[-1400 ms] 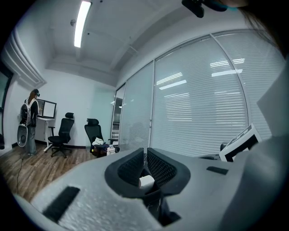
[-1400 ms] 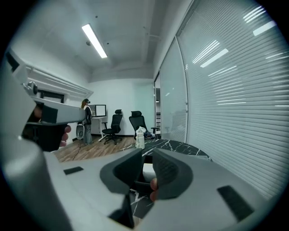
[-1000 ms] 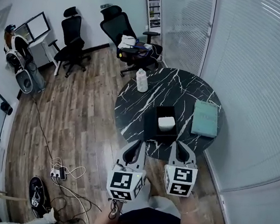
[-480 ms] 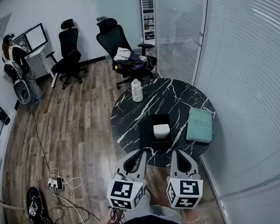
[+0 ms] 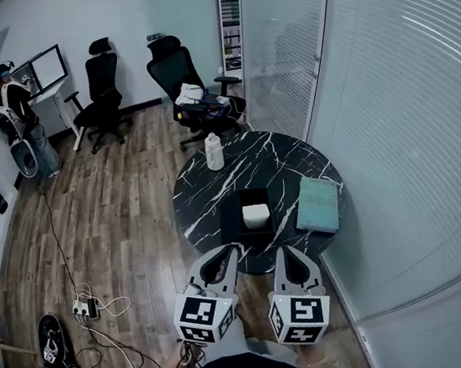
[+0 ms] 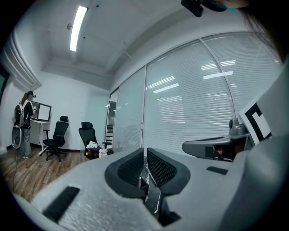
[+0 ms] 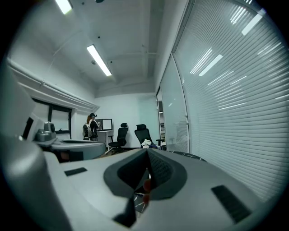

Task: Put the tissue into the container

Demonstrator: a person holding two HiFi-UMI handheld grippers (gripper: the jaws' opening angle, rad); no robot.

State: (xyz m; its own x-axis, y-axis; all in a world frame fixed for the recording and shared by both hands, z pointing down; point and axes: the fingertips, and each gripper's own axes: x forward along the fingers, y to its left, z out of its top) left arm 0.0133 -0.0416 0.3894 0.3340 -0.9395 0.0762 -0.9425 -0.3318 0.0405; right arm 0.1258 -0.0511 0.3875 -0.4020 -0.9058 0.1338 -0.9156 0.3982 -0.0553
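A white tissue block (image 5: 255, 214) lies inside a black open container (image 5: 233, 218) near the front of a round black marble table (image 5: 240, 172). My left gripper (image 5: 226, 251) and right gripper (image 5: 289, 253) hover side by side just short of the table's near edge, both pointing at it. Both are shut with nothing between their jaws. In the left gripper view the left gripper (image 6: 145, 155) has its pads together, and the right gripper (image 7: 147, 159) looks the same in the right gripper view. Neither touches the tissue or the container.
A teal book (image 5: 319, 204) lies on the table's right side and a white bottle (image 5: 214, 151) stands at its far left. Black office chairs (image 5: 177, 75) stand behind. A person (image 5: 9, 104) is at a desk far left. Cables (image 5: 84, 307) trail on the wood floor; blinds run along the right.
The view has drifted, so the table and container sit a little further left and higher in the frame. Both grippers stay shut, side by side before the table edge.
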